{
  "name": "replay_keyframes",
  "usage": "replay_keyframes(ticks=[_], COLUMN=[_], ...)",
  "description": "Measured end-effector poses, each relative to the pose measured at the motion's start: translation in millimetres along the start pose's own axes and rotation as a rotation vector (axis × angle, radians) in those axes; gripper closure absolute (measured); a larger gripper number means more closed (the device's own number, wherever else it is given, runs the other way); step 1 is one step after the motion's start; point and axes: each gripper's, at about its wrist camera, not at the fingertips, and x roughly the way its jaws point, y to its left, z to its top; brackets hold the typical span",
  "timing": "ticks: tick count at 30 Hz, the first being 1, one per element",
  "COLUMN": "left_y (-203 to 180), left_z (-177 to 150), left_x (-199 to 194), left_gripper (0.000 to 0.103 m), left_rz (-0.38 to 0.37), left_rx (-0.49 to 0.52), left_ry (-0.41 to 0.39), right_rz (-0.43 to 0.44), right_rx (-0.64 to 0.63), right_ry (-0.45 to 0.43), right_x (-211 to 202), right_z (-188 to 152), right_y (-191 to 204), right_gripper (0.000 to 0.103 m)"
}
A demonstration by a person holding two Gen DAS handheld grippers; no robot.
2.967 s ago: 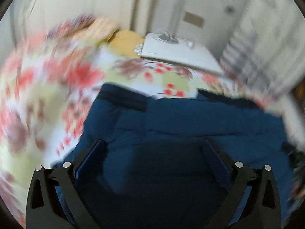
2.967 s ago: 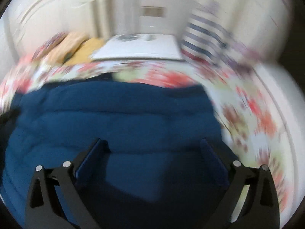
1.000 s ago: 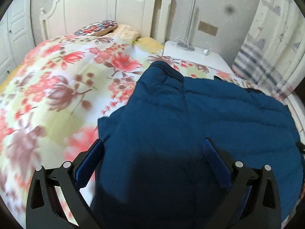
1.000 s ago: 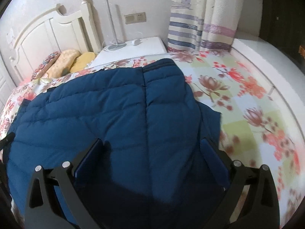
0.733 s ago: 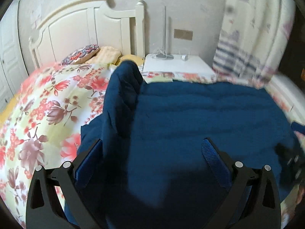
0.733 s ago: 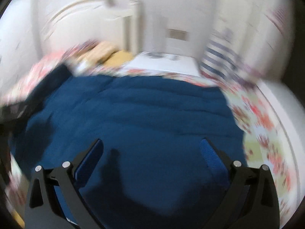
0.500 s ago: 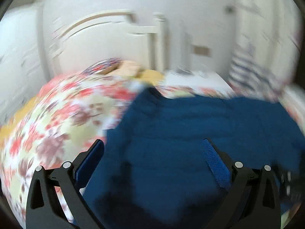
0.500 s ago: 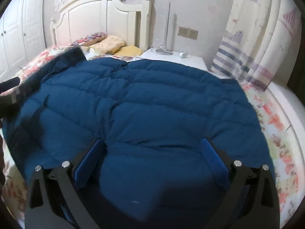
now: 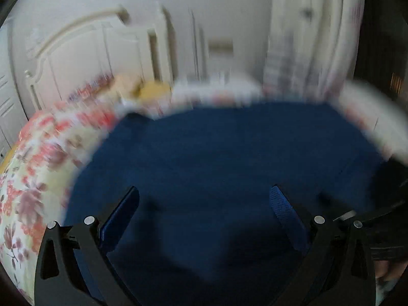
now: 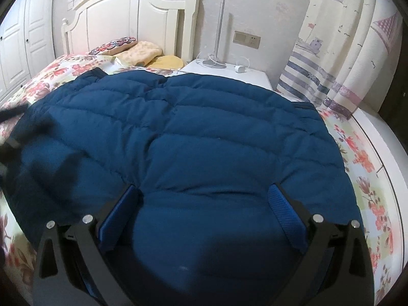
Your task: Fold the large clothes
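On the bed [image 10: 362,158], a dark blue padded jacket [image 10: 204,137] lies spread flat over the flowered bedspread, and it fills the middle of both views. Half a second ago the left edge of the jacket was a little lifted and bunched near the far left; now, in the right wrist view, this edge lies lower and flatter, and a dark cuff or collar part shows at the far left corner. The left wrist view was blurred then and is blurred now also, so the camera is moving. One second ago the jacket was folded in half along its length; now it lies open and wide.

The right tool [image 10: 204,199] stands wide open above the near part of the jacket and holds nothing. The left tool [image 9: 204,199] is wide open too, over the jacket, with nothing between its blue pads [image 9: 119,216].

Far behind are a white headboard [image 10: 122,12], some pillows [image 10: 142,51], a white nightstand [image 10: 252,76] with a lamp pole, and a striped curtain [image 10: 339,58]. No brand, label or writing can be read.
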Motion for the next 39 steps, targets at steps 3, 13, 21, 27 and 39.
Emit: replay_keyframes(ticks=[3,13,21,27,39], left_y=[-0.1,5.2,5.9,5.3,45.3], left_z=[-8.7,-14.3,-8.0,-8.2,-28.4], left_x=[3.5,9.4,12.8,12.7,-25.7], left_gripper=[0.004,0.004,0.004,0.004,0.005], left_rz=[-0.003,-0.014,-0.028,-0.026,0.060], left_rx=[0.002,0.018,0.006,0.006,-0.088], left_ry=[-0.038,-0.016,-0.013,-0.013,-0.031], right_rz=[0.015,-0.013,-0.037,-0.096,0.046], right_rx=[-0.015,0.025,0.332,0.319,-0.041], right_ry=[-0.003,-0.003,0.031,0.043,-0.046], right_x=[-2.3,-12.5,-15.3,-18.4,-51.4], right_z=[-3.9,-5.0,-41.5,-40.9,-27.0], right_y=[-3.6,-20.3,-127.0,-118.0,1.7], right_gripper=[0.002,0.003,0.003,0.003,0.003])
